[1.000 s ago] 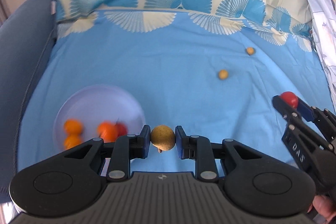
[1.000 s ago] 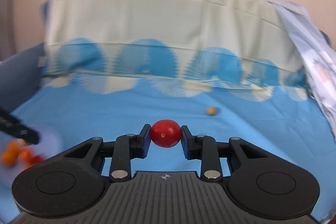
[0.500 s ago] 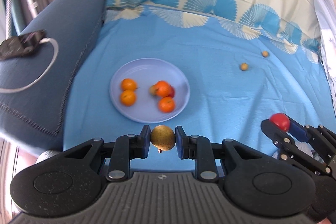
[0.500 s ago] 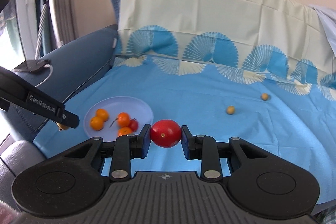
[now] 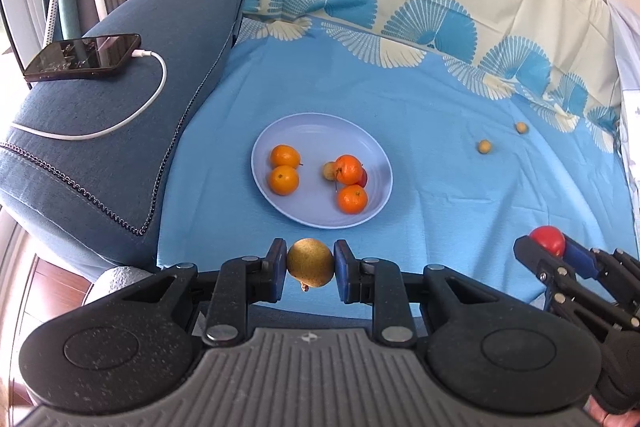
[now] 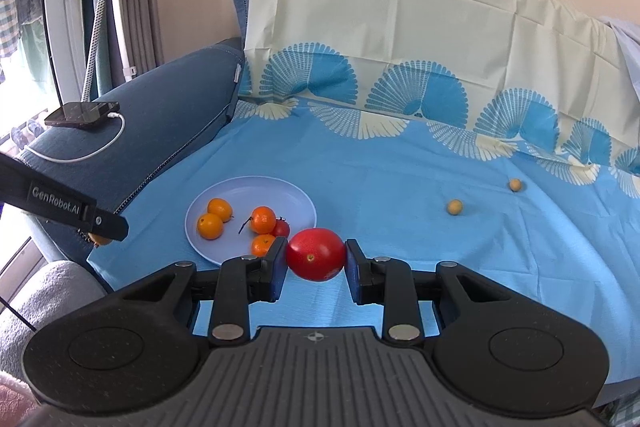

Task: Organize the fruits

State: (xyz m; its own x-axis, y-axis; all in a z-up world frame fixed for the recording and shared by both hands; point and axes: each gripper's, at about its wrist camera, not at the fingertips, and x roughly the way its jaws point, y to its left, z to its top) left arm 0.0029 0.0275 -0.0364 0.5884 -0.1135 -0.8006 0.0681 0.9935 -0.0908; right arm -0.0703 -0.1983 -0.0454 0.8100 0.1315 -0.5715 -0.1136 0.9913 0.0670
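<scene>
Left claw (image 5: pixel 310 264) around yellow fruit (image 5: pixel 310 263)

Both views are brightly and evenly lit by daylight, which is admitted from the window (image 6: pixel 24 7) at the left edge, where the picture is nearly washed out. Soft, short shadows are cast on the blue cloth (image 5: pixel 440 195). A glossy reflection is carried by the phone screen (image 5: pixel 84 55). Focus is sharp throughout; straight lines are bowed by fisheye distortion, and the corners are darkened.

2 wrist views, angled down, sharing plate (image 5: pixel 382 163)
</scene>
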